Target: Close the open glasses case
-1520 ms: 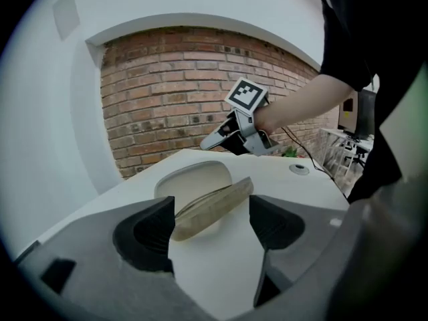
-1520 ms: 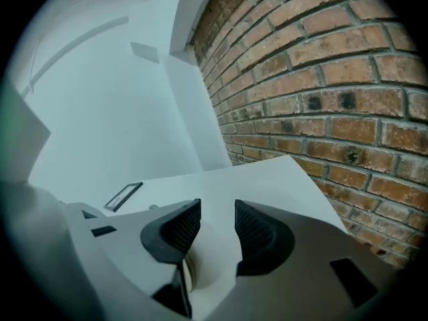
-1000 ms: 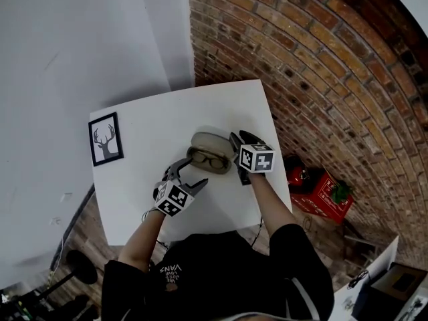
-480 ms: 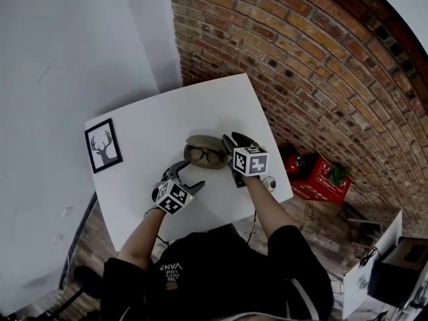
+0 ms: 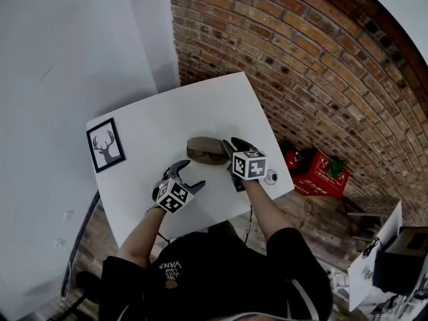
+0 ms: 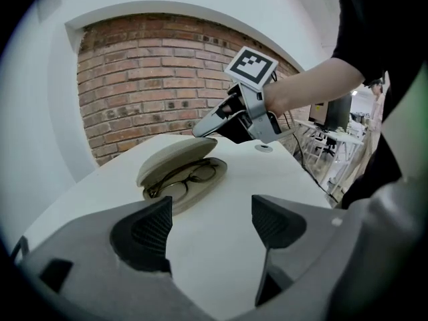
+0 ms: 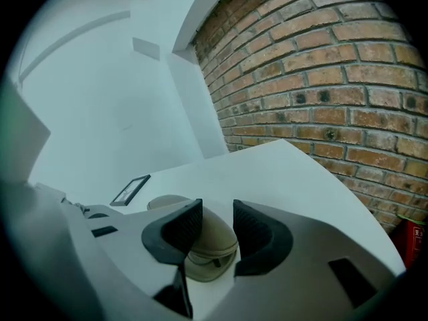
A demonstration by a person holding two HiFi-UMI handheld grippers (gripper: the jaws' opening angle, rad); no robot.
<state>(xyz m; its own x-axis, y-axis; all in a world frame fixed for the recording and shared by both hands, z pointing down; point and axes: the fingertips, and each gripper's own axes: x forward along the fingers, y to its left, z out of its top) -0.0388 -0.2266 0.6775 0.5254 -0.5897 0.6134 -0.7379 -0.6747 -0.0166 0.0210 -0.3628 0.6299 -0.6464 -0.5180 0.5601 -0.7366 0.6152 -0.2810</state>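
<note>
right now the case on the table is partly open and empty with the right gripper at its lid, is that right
Not empty: glasses lie inside the case, as the left gripper view shows. The rest stands: the case is partly open on the table, with the right gripper at its lid.

The glasses case (image 5: 204, 150) is beige, the table (image 5: 157, 122) white, the wall (image 5: 301, 65) red-brown brick

Black short-sleeved shirt (image 5: 231, 263), white chest lettering (image 5: 172, 273)
</note>
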